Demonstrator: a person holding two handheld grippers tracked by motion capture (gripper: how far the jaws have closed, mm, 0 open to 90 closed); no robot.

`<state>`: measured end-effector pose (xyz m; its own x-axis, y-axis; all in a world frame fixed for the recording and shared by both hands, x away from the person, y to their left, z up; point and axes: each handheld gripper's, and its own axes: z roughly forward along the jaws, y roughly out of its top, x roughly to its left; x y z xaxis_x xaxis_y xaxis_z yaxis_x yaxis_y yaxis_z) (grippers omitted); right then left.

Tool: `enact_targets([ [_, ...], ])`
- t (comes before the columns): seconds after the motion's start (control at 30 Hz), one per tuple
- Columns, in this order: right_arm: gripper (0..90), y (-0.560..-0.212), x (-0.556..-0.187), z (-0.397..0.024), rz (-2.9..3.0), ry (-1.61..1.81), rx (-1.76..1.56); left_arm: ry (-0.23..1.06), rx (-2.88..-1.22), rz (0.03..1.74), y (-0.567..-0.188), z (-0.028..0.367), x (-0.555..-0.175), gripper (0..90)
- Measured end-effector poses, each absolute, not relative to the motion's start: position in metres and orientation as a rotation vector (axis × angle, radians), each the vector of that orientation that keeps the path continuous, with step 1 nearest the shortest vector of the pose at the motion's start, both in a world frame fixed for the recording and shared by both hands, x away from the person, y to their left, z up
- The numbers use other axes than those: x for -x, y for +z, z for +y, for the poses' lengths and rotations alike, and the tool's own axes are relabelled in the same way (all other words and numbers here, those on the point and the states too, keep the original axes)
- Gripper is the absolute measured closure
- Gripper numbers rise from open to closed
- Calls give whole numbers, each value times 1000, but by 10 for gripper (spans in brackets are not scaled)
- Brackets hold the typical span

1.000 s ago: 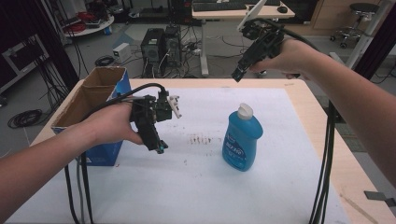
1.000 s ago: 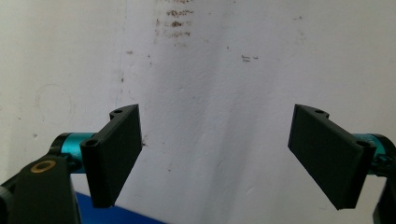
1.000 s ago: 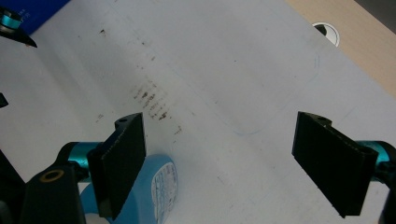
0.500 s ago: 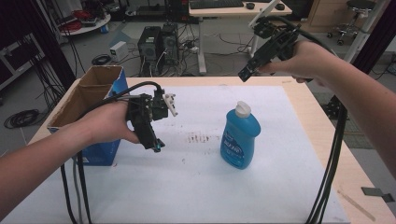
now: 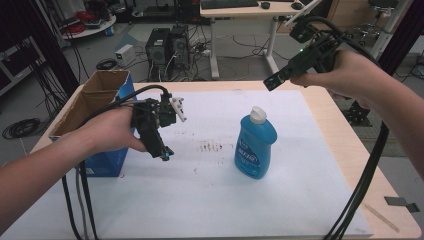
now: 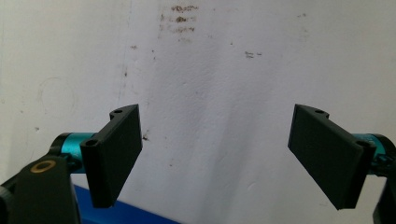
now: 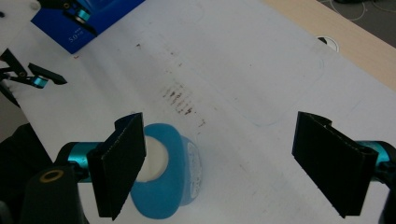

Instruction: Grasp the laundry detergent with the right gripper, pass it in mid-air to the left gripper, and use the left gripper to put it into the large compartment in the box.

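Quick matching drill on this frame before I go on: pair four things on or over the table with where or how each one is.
Things:
1. blue plastic detergent bottle with white cap
2. open cardboard box with blue sides
3. left gripper
4. right gripper

States:
A. held high above the table's far edge, jaws open
B. at the table's left edge
C. upright on the white sheet
D. low over the sheet beside the box, jaws open

Pairs: 1-C, 2-B, 3-D, 4-A

Lab: computer towers (image 5: 167,47), floor cables (image 5: 22,127), desks (image 5: 240,10).
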<state>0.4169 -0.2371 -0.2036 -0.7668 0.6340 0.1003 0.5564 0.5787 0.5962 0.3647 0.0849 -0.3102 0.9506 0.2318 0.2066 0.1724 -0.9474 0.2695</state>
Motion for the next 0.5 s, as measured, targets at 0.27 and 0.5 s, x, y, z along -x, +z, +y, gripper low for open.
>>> enact_targets([
  [0.27,171,-209,-382,-255,2629,1027,-1008,354,-2840,312,-308,85,-364,177],
  [0.5,170,-224,-361,-268,2604,1058,-1026,360,-2838,316,-307,89,-362,177],
])
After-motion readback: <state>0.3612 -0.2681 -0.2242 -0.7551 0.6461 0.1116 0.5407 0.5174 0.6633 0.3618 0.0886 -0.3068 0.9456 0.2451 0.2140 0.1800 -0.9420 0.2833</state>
